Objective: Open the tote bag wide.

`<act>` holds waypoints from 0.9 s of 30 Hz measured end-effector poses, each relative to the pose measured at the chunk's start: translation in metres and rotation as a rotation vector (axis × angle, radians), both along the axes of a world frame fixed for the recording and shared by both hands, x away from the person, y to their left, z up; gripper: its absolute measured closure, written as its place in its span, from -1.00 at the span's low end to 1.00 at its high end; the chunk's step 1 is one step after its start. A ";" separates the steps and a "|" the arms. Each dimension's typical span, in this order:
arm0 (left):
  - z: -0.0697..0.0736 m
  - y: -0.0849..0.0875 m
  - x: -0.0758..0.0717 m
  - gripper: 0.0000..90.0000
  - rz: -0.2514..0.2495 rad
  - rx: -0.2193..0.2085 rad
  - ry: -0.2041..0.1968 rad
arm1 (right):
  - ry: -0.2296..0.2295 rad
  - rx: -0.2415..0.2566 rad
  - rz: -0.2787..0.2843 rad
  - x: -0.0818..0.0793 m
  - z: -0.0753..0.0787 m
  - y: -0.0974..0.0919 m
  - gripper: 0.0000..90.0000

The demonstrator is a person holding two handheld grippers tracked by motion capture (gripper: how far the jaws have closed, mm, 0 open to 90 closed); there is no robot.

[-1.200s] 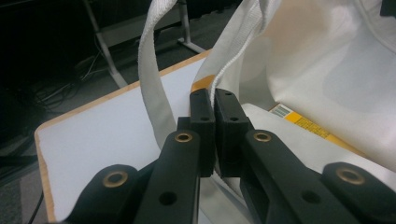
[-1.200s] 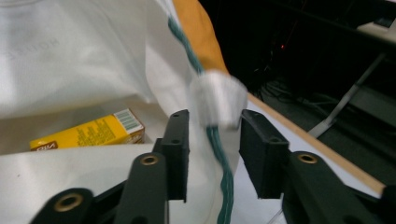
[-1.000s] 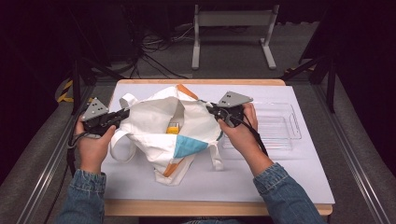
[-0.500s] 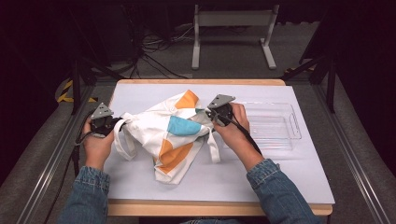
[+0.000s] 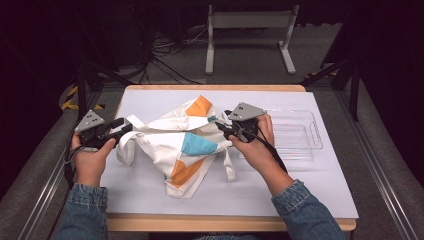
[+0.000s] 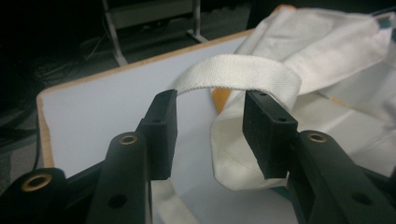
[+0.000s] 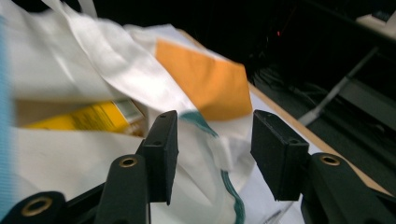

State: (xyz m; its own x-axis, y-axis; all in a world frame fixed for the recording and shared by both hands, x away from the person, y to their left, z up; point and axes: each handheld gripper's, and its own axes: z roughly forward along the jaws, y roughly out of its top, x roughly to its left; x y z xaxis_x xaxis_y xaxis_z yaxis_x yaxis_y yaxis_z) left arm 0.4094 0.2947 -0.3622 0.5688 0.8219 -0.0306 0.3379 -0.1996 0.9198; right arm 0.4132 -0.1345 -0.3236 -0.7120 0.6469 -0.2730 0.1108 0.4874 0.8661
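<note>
Table (image 5: 310,195): white top; the cloth bag lies left of centre.
Bag (image 5: 165,145): white with orange and teal patches, crumpled flat between the 2 grippers.
Tray (image 5: 300,135): clear plastic, just right of the right gripper.
Left gripper (image 5: 125,127): jaws just opened, parted beneath the bag's strap (image 6: 243,74), not pinching it.
Right gripper (image 5: 224,127): jaws just opened, fabric loose between them.
Right gripper view: yellow packet (image 7: 88,116) inside the bag's mouth.
</note>
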 end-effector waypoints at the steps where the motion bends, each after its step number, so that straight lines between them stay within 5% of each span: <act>1: 0.005 0.003 -0.006 0.22 0.005 -0.022 -0.018 | -0.001 0.020 0.032 -0.005 0.003 0.002 0.37; 2: 0.007 0.003 -0.008 0.22 0.003 -0.032 -0.022 | 0.016 0.037 0.082 -0.009 0.004 0.005 0.58; 3: 0.007 0.003 -0.008 0.23 0.003 -0.032 -0.022 | 0.016 0.037 0.082 -0.009 0.004 0.005 0.58; 5: 0.011 0.002 -0.012 0.24 0.001 -0.029 -0.033 | 0.073 0.040 0.216 -0.020 0.002 0.021 0.93; 8: 0.019 -0.002 -0.022 0.28 -0.019 -0.029 -0.060 | 0.109 0.032 0.289 -0.031 -0.008 0.037 1.00; 14: 0.023 -0.013 -0.031 0.36 -0.084 -0.013 -0.069 | 0.169 -0.028 0.372 -0.048 -0.037 0.055 1.00; 23: 0.027 -0.021 -0.034 0.39 -0.101 -0.002 -0.080 | 0.257 -0.168 0.415 -0.060 -0.090 0.067 1.00; 27: 0.028 -0.019 -0.034 0.39 -0.098 -0.005 -0.082 | 0.264 -0.177 0.421 -0.061 -0.096 0.067 1.00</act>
